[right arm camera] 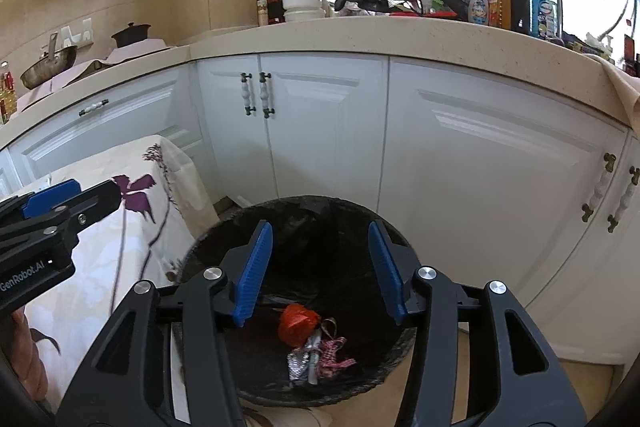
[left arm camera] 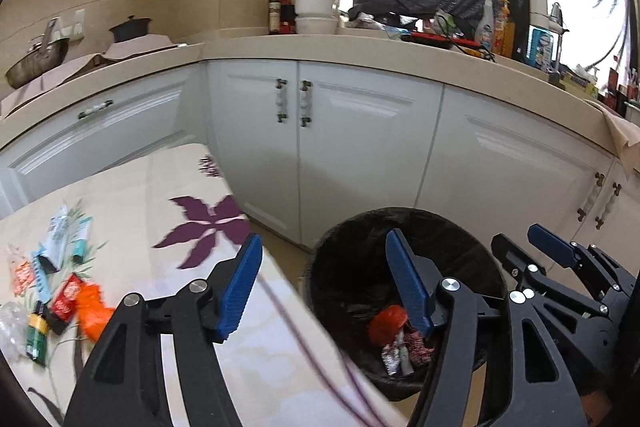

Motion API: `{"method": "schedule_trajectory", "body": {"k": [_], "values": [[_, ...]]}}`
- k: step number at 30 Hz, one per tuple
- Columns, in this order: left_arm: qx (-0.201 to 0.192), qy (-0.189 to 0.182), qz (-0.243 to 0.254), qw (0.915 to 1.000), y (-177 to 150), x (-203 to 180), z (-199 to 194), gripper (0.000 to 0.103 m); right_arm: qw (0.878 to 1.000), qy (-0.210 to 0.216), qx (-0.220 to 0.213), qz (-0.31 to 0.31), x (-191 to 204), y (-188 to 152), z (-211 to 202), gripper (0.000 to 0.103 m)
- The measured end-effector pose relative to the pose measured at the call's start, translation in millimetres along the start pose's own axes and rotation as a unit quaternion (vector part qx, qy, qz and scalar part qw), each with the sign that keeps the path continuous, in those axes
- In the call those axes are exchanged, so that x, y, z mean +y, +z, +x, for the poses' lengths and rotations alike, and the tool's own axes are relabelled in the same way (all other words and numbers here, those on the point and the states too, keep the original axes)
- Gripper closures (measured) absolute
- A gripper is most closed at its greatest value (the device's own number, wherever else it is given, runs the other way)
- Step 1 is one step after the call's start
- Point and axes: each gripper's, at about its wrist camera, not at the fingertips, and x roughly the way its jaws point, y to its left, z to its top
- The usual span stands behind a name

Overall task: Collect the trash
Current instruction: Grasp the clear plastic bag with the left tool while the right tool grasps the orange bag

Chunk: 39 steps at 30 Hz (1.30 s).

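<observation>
Trash: an orange wrapper (right arm camera: pixel 298 323), a silver wrapper (right arm camera: pixel 298 367) and a checked ribbon (right arm camera: pixel 334 351) lie together at the bottom of the bin (right arm camera: pixel 320 227).
Right gripper (right arm camera: pixel 320 271): over the bin, jaws apart, nothing between them.
Left gripper (left arm camera: pixel 324 291): jaws wide and empty, one finger over the bin's rim, the other over the table (left arm camera: pixel 160 187).
Table: beside the bin, under a flowered cloth; more wrappers (left arm camera: pixel 52 291) lie near its far-from-bin edge.
Cabinets (right arm camera: pixel 320 131): white doors just behind the bin.
Counter (right arm camera: pixel 360 35): above the cabinets, crowded with bottles and bowls.
</observation>
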Motion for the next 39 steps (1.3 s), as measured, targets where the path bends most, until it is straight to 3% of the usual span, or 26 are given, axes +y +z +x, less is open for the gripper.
{"method": "schedule_trajectory", "body": {"k": [11, 21, 28, 32, 39], "values": [[0.006, 0.090, -0.041, 0.9950, -21.9, 85.3, -39.0, 0.038, 0.995, 0.093, 0.004, -0.036, 86.3, 2.2, -5.3, 0.054], [0.012, 0.192, -0.089, 0.9773, -52.2, 180.0, -84.1, 0.038, 0.980, 0.177, 0.015, -0.088, 181.4, -0.3, -16.3, 0.054], [0.016, 0.239, -0.126, 0.9627, -68.6, 230.6, -103.9, 0.033, 0.970, 0.209, 0.026, -0.123, 231.6, -2.2, -20.2, 0.053], [0.033, 0.238, -0.144, 0.9600, -75.5, 249.6, -103.0, 0.031, 0.966, 0.217, 0.035, -0.133, 249.1, -3.9, -19.9, 0.053], [0.073, 0.196, -0.167, 0.9636, -82.1, 268.2, -90.3, 0.028, 0.964, 0.220, 0.053, -0.139, 264.1, -6.2, -11.2, 0.052]]}}
